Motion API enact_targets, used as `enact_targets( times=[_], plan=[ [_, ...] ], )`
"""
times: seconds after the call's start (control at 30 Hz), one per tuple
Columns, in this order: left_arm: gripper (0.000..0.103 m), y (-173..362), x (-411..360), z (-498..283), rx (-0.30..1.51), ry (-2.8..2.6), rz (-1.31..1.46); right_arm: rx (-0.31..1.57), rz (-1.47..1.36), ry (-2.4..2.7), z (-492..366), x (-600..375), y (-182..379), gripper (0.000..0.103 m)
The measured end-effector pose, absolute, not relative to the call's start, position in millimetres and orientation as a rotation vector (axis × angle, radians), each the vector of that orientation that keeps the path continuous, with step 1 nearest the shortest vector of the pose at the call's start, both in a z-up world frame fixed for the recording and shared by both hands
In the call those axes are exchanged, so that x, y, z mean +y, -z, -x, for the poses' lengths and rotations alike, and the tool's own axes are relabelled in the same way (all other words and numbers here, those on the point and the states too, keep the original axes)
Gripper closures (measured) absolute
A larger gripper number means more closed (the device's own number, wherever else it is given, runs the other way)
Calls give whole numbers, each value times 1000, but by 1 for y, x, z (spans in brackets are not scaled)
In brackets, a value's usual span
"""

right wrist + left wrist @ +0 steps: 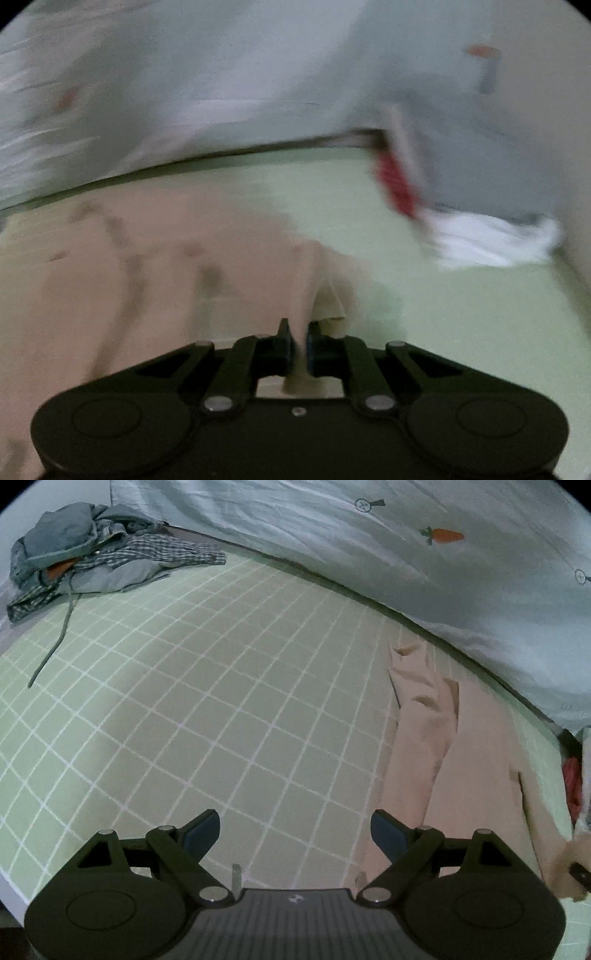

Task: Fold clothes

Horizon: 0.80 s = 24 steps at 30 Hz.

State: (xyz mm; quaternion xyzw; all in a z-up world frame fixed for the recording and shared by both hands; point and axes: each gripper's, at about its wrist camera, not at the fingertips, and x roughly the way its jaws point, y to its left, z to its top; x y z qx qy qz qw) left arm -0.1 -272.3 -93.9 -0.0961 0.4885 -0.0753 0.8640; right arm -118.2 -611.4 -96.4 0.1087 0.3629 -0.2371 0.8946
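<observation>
1. Peach garment (424,775): lies spread on the green checked sheet (221,701) of the bed, at the sheet's right side in the left wrist view, its long folds running from the near edge toward the quilt.
2. Right hand-held gripper (298,345): jaws closed down to a narrow slit, with a fold of the peach garment (147,277) pinched between the pads. The cloth rises in a small peak from the sheet up to the fingertips. This view is blurred.
3. Left hand-held gripper (295,830): jaws wide apart, nothing between them. It hangs above bare green checked sheet, just left of the garment's edge; the blue pads (384,830) touch no cloth.
4. A hand (569,864) appears at the right border of the left wrist view, beside the garment's near corner.
5. Pale quilt (369,554): printed with a carrot motif (443,535), bunched along the far side of the sheet, overlapping its edge.
6. Pile of clothes (85,550): grey and checked items heaped at the sheet's far left corner, well apart from the peach garment; a cord (55,635) trails from the pile onto the sheet.
7. Red item (395,184) and white cloth (487,240): at the sheet's far right, under the quilt's edge; too blurred to identify.
</observation>
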Motion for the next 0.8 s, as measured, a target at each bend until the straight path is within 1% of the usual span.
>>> enact_targets(
  times=[0.07,0.13,0.2,0.23,0.3,0.37,0.53,0.8],
  plan=[
    [14,95,-269,-5,1028,169,201,777,-211,374,102,-579,99,92],
    [14,97,-268,-8,1041,176,196,831,-201,313,87,-550,106,81],
    [14,98,-272,-10,1049,188,189,848,-204,301,86,-529,111,56],
    [14,98,-273,-10,1053,194,185,850,-204,301,88,-521,111,51],
    [14,97,-281,-7,1049,218,173,838,-197,307,101,-513,107,31],
    [14,96,-293,-4,1046,243,155,821,-202,357,117,-521,105,21],
    [14,93,-331,9,1037,302,127,814,-287,521,160,-557,102,18],
    [14,96,-416,38,1028,382,72,863,-315,618,208,-615,109,19]
  ],
)
